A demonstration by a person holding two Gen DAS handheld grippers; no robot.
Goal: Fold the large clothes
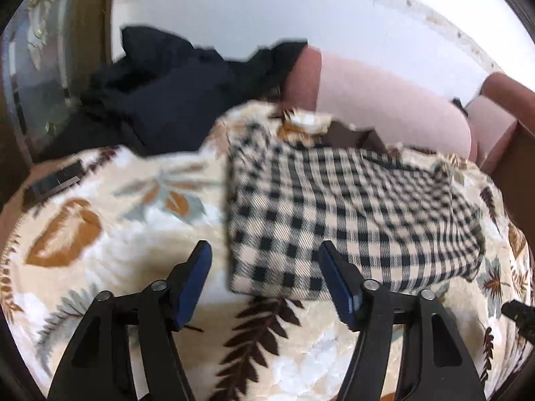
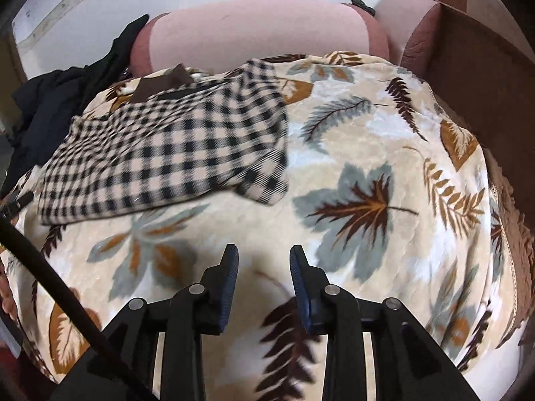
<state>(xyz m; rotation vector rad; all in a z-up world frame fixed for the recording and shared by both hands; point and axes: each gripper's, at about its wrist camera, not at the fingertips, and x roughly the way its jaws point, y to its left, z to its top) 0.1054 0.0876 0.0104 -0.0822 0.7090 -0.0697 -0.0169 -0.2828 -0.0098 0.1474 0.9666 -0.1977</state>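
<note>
Dark clothes (image 1: 160, 100): heaped at upper left of the left wrist view, off the working area, likely waiting their turn or put aside.
Leaf-print blanket (image 1: 117, 200): spread over the couch seat, serving as the flat folding surface; fills the lower half of both views.
Left claw (image 1: 264, 254): released, jaws wide apart, grasping nothing; lower centre of the left wrist view, right fingertip over the near-left corner of the garment, probably placed to take or flatten that edge.
Checked garment (image 1: 351, 217): already folded into a compact rectangle, lying flat on the blanket at centre right of the left wrist view, centre left of the right wrist view; brown collar or lining showing at its far edge.
Right claw (image 2: 264, 254): released, jaws apart with a narrower gap, grasping nothing; lower centre of the right wrist view, over bare blanket, well clear of the garment.
Pink cushions (image 2: 254, 30): upper centre, behind the blanket, out of the way.
Stage, as a judgement: fold nearly complete.
</note>
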